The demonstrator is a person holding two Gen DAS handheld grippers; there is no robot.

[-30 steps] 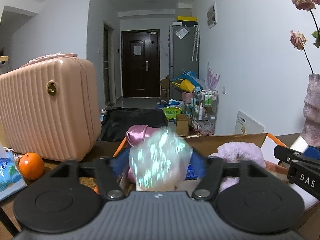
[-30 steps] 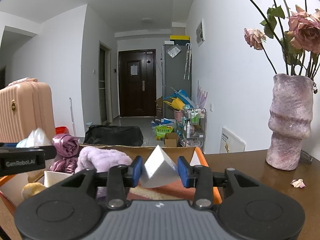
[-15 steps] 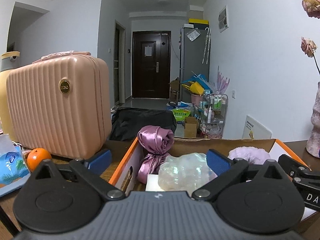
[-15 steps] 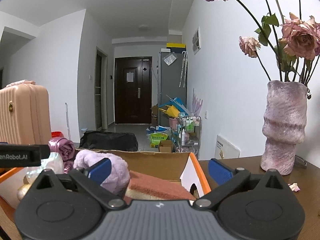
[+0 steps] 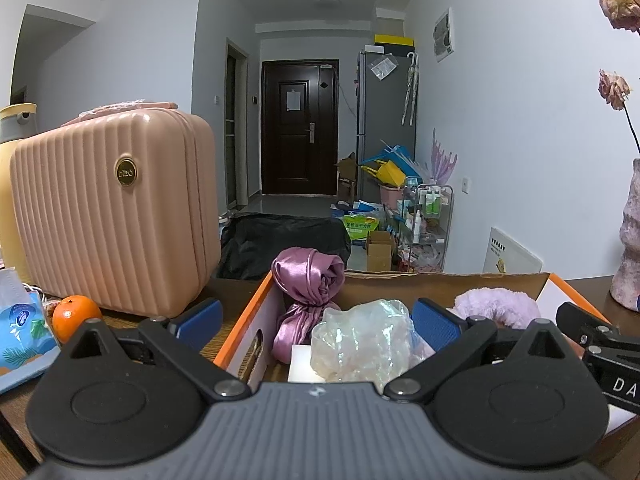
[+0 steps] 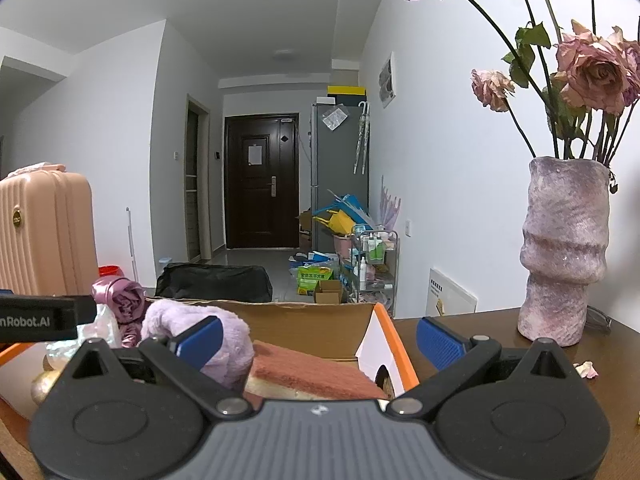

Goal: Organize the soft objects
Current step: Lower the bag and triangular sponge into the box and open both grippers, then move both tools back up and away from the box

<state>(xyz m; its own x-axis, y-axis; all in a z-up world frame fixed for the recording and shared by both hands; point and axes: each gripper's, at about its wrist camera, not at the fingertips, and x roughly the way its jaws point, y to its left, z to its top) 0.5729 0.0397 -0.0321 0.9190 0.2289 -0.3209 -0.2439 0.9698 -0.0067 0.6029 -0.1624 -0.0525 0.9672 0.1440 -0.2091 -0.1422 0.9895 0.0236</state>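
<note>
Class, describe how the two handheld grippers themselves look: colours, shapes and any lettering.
Both the left gripper and right gripper have a ribbed grey body, black linkage arms on round black discs with silver pivots, and blue ridged pads. White lettering marks each gripper's side. No sleeves or cables show.

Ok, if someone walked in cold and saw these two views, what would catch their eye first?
Probably the orange-rimmed cardboard box at the centre, stuffed with soft things: a purple satin bundle, a crinkly clear plastic wad and a lilac plush piece. Next, the ribbed pink suitcase standing left of it, and the mauve vase of wilted roses on the table to its right. Both grippers hang wide open, gripping nothing.
</note>
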